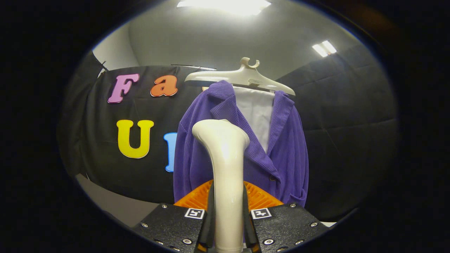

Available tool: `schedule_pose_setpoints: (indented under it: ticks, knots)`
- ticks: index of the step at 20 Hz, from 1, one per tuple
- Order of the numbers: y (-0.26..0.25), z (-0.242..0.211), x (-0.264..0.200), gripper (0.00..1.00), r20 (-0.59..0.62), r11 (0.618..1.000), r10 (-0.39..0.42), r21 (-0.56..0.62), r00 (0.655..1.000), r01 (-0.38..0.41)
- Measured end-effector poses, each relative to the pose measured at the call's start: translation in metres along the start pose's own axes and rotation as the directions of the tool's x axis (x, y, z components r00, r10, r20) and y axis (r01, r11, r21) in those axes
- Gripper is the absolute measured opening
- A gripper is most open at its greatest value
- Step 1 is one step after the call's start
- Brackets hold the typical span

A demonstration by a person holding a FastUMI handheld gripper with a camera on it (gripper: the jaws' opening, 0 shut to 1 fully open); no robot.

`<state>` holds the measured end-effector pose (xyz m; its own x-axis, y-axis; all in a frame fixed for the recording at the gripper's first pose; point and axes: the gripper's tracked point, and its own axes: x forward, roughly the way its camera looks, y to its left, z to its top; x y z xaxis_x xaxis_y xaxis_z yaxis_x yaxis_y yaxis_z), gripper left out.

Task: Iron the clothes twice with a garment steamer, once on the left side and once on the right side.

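Fingers (227, 225) clenched on white garment steamer (225, 168), its head just before purple corduroy jacket (284, 154) on hanger (242, 77).

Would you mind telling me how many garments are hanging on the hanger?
2. A purple jacket hangs on the hanger beyond the steamer that the gripper is holding; a white shirt shows inside its open collar. Further layers may be hidden.

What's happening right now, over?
Gripper shut on steamer. Steamer head raised before purple jacket on hanger. Nothing between them.
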<state>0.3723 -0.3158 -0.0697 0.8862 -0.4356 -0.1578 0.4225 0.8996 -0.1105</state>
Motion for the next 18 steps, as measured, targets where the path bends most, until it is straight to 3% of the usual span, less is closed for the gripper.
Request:
schedule_pose_setpoints:
  ticks: [18]
  knots:
    - [-0.007, -0.121, -0.046, 0.33, -0.150, 0.999, -0.007, -0.033, 0.989, 0.002]
